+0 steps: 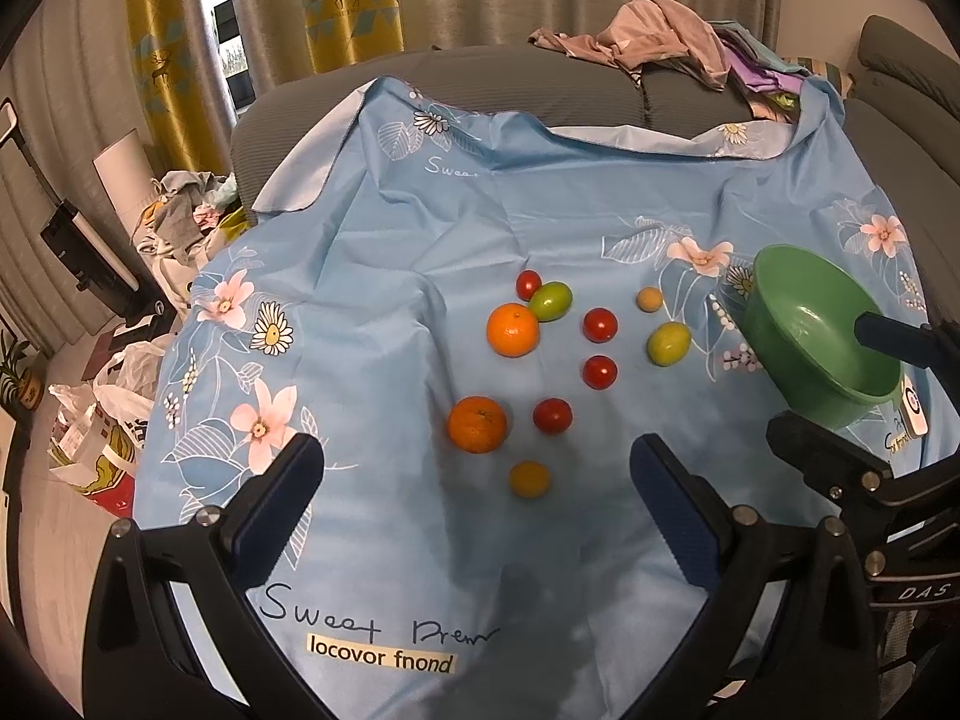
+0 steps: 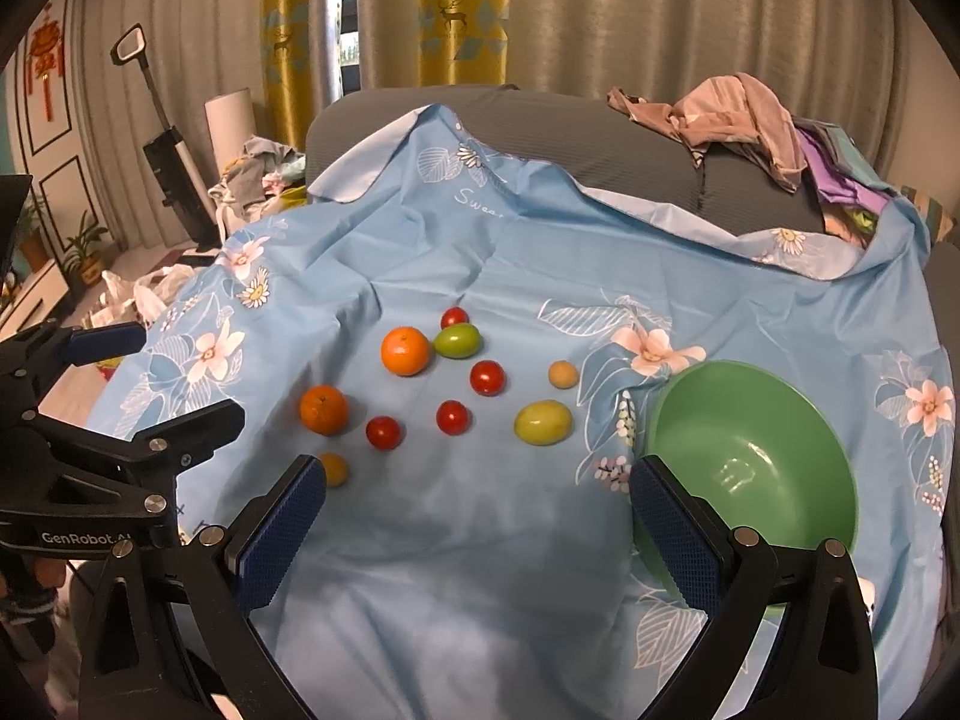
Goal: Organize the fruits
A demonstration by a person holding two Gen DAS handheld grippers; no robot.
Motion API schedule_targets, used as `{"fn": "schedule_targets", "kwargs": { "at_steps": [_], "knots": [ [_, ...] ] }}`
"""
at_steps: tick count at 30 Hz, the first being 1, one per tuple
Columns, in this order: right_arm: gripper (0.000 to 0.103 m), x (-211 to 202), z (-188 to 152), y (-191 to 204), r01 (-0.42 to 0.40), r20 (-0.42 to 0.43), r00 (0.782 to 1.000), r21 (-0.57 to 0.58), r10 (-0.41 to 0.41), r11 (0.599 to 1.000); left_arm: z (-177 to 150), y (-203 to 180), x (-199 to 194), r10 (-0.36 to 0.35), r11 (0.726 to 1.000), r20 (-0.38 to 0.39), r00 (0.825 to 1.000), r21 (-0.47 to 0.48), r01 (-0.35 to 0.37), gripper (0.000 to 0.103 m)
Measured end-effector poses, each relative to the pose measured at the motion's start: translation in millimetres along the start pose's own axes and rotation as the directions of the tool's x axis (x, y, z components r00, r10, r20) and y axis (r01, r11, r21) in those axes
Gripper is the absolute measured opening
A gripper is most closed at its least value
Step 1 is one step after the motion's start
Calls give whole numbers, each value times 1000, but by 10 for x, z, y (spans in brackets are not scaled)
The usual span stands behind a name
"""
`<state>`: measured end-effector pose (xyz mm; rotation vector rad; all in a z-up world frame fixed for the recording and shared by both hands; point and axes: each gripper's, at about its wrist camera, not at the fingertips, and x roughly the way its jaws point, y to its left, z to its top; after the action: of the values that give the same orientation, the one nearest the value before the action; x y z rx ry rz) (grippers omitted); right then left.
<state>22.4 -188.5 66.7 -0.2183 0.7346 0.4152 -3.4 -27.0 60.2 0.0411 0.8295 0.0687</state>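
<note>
Both grippers are held with jaws spread wide and nothing between them: the left gripper point(image 1: 477, 483) above the near edge of the blue floral cloth point(image 1: 420, 228), the right gripper point(image 2: 478, 489) just beside the green bowl point(image 2: 774, 396). Two oranges point(image 1: 512, 329) point(image 1: 477, 423), four red tomatoes point(image 1: 599, 324), two green fruits point(image 1: 668, 344) and two small yellowish ones point(image 1: 530, 479) are scattered on the cloth, left of the bowl.

Left gripper point(image 1: 477, 480) and right gripper point(image 2: 478, 498) both gape wide.
</note>
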Motion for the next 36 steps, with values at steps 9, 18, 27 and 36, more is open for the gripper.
{"fn": "schedule_targets", "kwargs": {
  "at_steps": [9,18,27,36],
  "knots": [
    [102,4,-8,-6,1,1,1000,-4,-1,1000,-15,-22,10,-2,1000,-6,1000,2,2,102],
    [102,16,-14,9,16,-22,1000,-18,-17,1000,-12,-27,21,-2,1000,-11,1000,4,2,102],
    [102,51,-42,-3,23,-43,999,-20,-24,1000,-52,27,74,-52,998,-15,999,-27,51,102],
    [102,224,-162,-102,17,-156,988,-9,-19,1000,-223,234,257,-179,981,-23,984,-76,177,102]
  ]
}}
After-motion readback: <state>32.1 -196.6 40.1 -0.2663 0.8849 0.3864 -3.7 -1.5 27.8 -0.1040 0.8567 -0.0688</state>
